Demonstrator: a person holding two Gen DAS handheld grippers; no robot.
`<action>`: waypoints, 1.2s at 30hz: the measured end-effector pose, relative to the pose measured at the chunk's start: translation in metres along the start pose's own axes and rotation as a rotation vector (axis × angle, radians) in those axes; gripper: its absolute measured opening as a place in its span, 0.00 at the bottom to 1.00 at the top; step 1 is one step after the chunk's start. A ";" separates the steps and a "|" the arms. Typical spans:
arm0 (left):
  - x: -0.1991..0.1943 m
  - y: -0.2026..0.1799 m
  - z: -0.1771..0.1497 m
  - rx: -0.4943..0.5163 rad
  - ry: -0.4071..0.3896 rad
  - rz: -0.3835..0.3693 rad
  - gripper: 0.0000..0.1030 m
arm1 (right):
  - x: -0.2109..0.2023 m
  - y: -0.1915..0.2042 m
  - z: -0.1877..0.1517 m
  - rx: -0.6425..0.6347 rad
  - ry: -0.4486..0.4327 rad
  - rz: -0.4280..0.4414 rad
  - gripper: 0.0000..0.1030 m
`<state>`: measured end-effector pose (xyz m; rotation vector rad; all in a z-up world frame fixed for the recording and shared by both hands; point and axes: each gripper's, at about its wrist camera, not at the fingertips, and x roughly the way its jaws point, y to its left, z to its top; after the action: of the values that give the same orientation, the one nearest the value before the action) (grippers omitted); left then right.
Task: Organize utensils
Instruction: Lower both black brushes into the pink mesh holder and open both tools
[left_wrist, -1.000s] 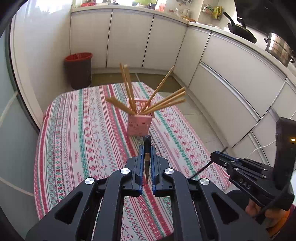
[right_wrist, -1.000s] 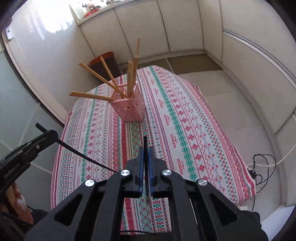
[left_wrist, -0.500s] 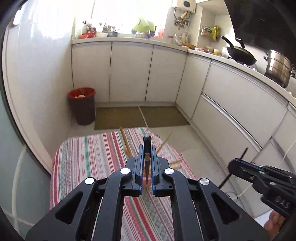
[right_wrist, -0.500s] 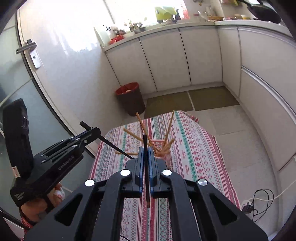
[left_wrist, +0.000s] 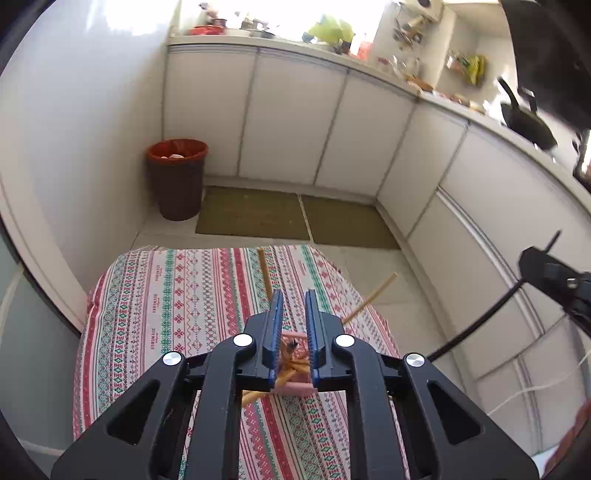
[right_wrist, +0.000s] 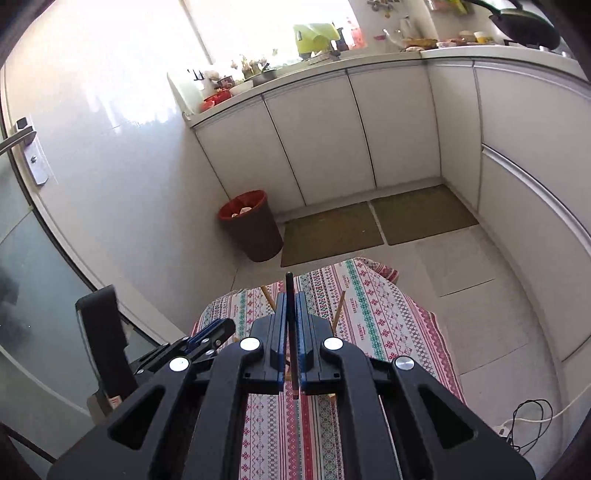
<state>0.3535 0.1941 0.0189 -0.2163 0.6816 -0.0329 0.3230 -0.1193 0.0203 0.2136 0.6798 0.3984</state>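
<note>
Surface (left_wrist: 177, 295) under striped, patterned cloth; small lettering printed in the cloth bands, too small to read with confidence.

Pink holder (left_wrist: 293, 387) stands on the surface directly below the left tongs (left_wrist: 291, 332), mostly hidden behind them; wooden chopsticks (left_wrist: 369, 297) fan out of it, one slanting up to the right of the holder, another rising behind it.

Left tongs: jaws apart, nothing between them. A dark chopstick end shows in the gap, down inside the holder (left_wrist: 291, 345).

Right tongs (right_wrist: 291, 332): clamped on a dark chopstick (right_wrist: 290, 295), long axis upright along the fingers, top end above them, lower end hanging below.

From the right tongs the holder lies below and just ahead, hidden by the fingers; only wooden tips flank them (right_wrist: 338, 310). Judgement: right hand carries the next piece; it must go down, tip first, into the holder. Left hand is nearer the holder but empty.
</note>
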 end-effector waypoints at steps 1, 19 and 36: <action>-0.005 0.004 0.001 -0.014 -0.022 0.001 0.14 | 0.006 0.001 0.002 -0.006 -0.006 -0.010 0.05; -0.003 0.038 -0.005 -0.066 -0.073 0.113 0.29 | 0.106 -0.003 -0.032 -0.018 0.039 -0.111 0.24; -0.048 -0.001 -0.044 0.055 -0.068 0.155 0.60 | 0.027 -0.006 -0.077 -0.077 -0.019 -0.201 0.63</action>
<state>0.2883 0.1901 0.0155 -0.1112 0.6270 0.1038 0.2942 -0.1079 -0.0554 0.0753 0.6597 0.2295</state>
